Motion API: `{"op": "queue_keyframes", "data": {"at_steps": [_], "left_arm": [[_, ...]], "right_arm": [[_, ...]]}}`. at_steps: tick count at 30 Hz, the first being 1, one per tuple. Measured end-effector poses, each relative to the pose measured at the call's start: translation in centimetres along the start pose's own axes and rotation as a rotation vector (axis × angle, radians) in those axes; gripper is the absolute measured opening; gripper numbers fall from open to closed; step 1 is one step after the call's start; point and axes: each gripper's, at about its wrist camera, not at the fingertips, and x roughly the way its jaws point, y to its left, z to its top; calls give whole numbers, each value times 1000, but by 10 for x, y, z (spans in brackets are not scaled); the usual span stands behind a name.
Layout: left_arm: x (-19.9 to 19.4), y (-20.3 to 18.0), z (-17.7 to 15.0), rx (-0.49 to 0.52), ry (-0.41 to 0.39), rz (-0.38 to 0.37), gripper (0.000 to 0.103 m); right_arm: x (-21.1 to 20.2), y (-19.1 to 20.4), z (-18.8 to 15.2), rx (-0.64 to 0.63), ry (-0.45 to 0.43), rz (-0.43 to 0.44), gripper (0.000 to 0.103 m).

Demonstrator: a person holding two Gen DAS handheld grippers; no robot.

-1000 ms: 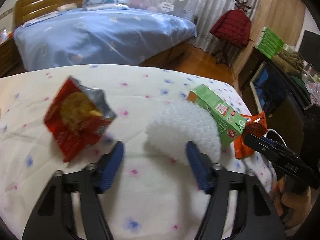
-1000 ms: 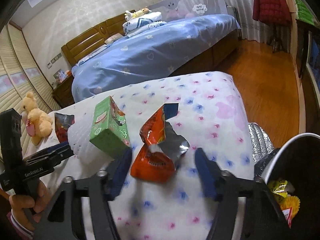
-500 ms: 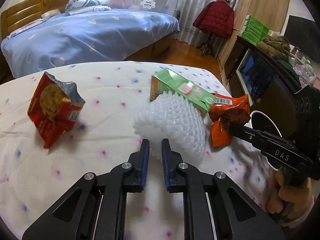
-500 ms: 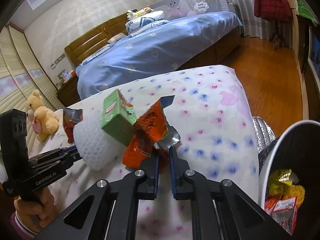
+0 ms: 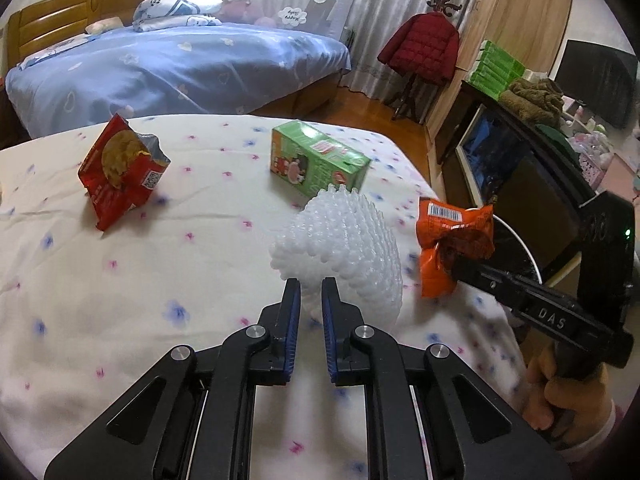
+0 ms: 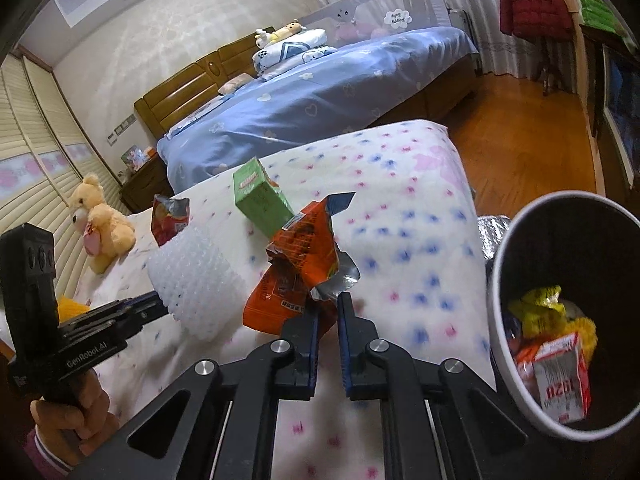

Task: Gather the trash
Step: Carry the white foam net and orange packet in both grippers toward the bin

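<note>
My left gripper (image 5: 310,286) is shut on the white foam net sleeve (image 5: 344,248), held just above the flowered bed cover (image 5: 120,304). The sleeve also shows in the right wrist view (image 6: 196,280). My right gripper (image 6: 328,304) is shut on the orange snack wrapper (image 6: 296,272), lifted off the cover; it also shows in the left wrist view (image 5: 452,244). A green carton (image 5: 316,164) and a red chip bag (image 5: 120,172) lie on the cover. The dark trash bin (image 6: 524,240) stands at the right and holds several wrappers.
A teddy bear (image 6: 100,224) sits at the cover's left side. A blue bed (image 5: 172,68) lies beyond. A coat rack with a red jacket (image 5: 424,48) and a dark cabinet (image 5: 520,184) stand to the right, past the wooden floor (image 6: 520,132).
Both grippers closed, the left on the foam sleeve and the right on the orange wrapper. Both then lifted their items and moved right, nearer the bin.
</note>
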Motion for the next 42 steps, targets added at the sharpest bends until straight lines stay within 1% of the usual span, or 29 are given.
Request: {"op": "queue_keyframes", "data": {"at_steps": [8,18,28,40,41,42], "left_arm": [[-8,-25,-8,21,-8,-39,10],[0,-61,-13,68,11,-83,10],[9,-91,-11,101,24,-106,10],[15,-120,-10,138,34,-133,10],[16,-122,-9,139,35,-136,9],[17,-123,-9,141,38,-137,6]], "right_arm": [[-21,-11,-15,34,-15,-9,8],[-46,-30,-30,72,-34,-38,8],[-68,-52,-36,111,-63,-74,8],[-83,-73,-41,144,-85,-108,8],[-84,-75,-42,148,-87,-111,8],[-85,-77,-42,152,-88,-113,8]]}}
